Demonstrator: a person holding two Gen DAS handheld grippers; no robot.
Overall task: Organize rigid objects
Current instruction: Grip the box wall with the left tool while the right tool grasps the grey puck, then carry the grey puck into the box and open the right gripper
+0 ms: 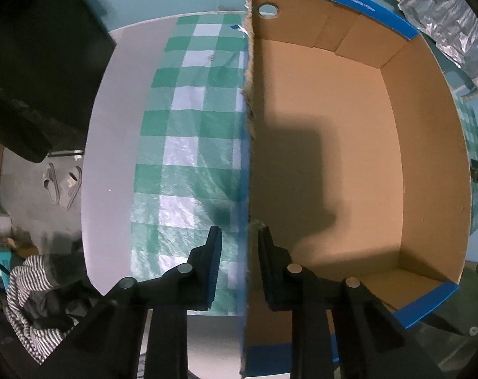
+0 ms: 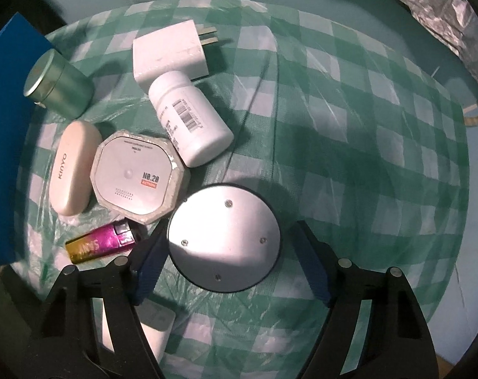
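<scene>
1. Left wrist view: the left gripper (image 1: 240, 237) was pointed straight down over the near wall (image 1: 247, 145) of the cardboard box (image 1: 349, 132), one finger outside over the checked cloth (image 1: 188, 132) and one inside. The jaws were drawn nearly together astride the wall's frayed top edge, with only narrow gaps left; whether the pads were already pressed on the card could not be told. The box was seen to be empty, so ample room was offered for what is to be put in. The wall ran away from the gripper, in line with the slot between the fingers.

2. Right wrist view: the right gripper (image 2: 228, 259) was held apart, with the round silver disc (image 2: 224, 237) lying flat on the cloth between the fingers. The left finger (image 2: 150, 268) appeared at or almost at the disc's rim, while a clear gap was left on the other side, so no grip had been made. Being round, the disc has no long axis to be matched. Crowding was judged to come from one side only: the pink lighter (image 2: 101, 243) and the octagonal case (image 2: 137, 177) lay just beside the left finger, whereas bare cloth lay open to the right. The white bottle (image 2: 191, 120), charger (image 2: 172, 53), beige case (image 2: 71, 170) and green tin (image 2: 58, 85) lay farther off.
</scene>
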